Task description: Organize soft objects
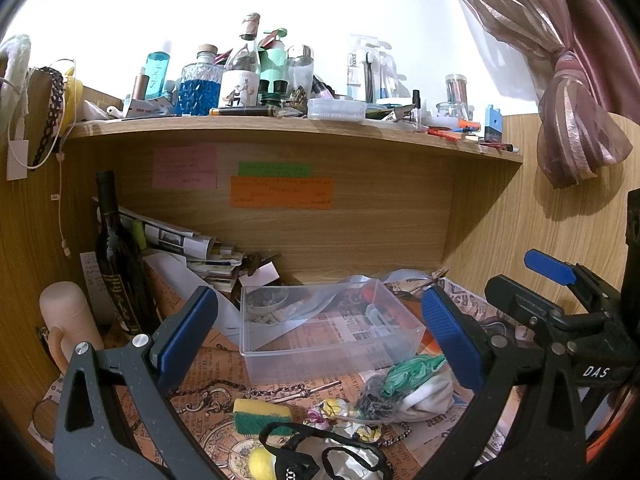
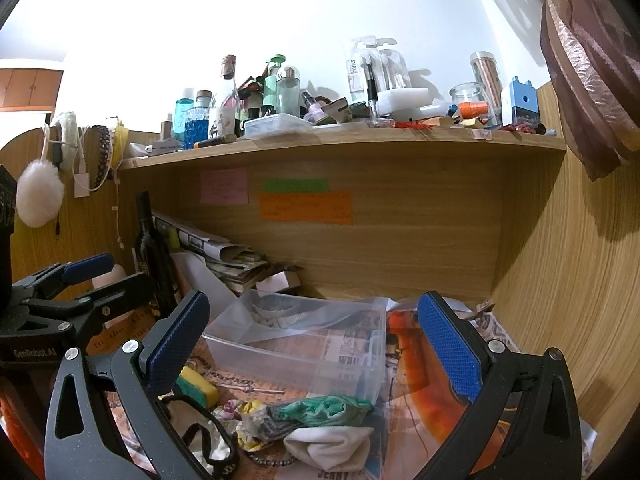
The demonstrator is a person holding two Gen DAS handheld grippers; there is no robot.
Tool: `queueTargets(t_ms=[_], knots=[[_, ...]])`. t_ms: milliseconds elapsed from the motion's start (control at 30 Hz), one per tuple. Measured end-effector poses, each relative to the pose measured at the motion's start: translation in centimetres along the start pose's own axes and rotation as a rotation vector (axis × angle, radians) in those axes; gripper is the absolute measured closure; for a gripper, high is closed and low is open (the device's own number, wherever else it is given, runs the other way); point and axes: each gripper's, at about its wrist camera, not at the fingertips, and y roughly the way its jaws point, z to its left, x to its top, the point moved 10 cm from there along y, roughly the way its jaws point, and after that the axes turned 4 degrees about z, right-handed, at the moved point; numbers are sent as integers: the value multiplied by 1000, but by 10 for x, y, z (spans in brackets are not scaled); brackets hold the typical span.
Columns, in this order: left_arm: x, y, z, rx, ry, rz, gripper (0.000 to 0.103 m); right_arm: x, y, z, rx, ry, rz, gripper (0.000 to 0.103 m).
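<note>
Both grippers, left [image 1: 320,340] and right [image 2: 316,344], hover with fingers spread, empty, above the clear plastic box [image 1: 328,332] and white sock [image 2: 332,446].

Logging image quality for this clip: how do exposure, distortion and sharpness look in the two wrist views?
Left wrist view: the wall above the shelf is blown out white, the shelf edge bows from fisheye distortion, and the clear plastic box is sharp. Right wrist view: same overexposed wall, dark vignette at the corners, and the curtain casts a soft shadow on the wood panel.
</note>
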Motion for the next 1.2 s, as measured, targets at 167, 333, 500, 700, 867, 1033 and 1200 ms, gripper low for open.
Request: queueTargets(t_ms=[167, 333, 500, 700, 867, 1033, 1200], knots=[[1, 0, -1, -3, 1, 0, 0, 0, -1, 0, -1, 0, -2, 0], [1, 0, -1, -3, 0, 0, 0, -1, -1, -1, -1, 0, -3, 0], [1, 0, -1, -4, 0, 0, 0, 0, 0, -1, -1, 0, -3, 0], [0, 3, -3, -8, 5, 8, 0, -3, 0, -3, 2, 4, -1, 0], [-5, 14, 2, -4, -1, 42, 0, -7, 7, -4, 3, 6, 17, 0], [-20, 38, 21, -2, -21, 141, 0, -20, 21, -16, -23, 2, 76, 0], [-47, 66, 50, 37, -50, 260, 0, -38, 37, -33, -47, 5, 148, 0]])
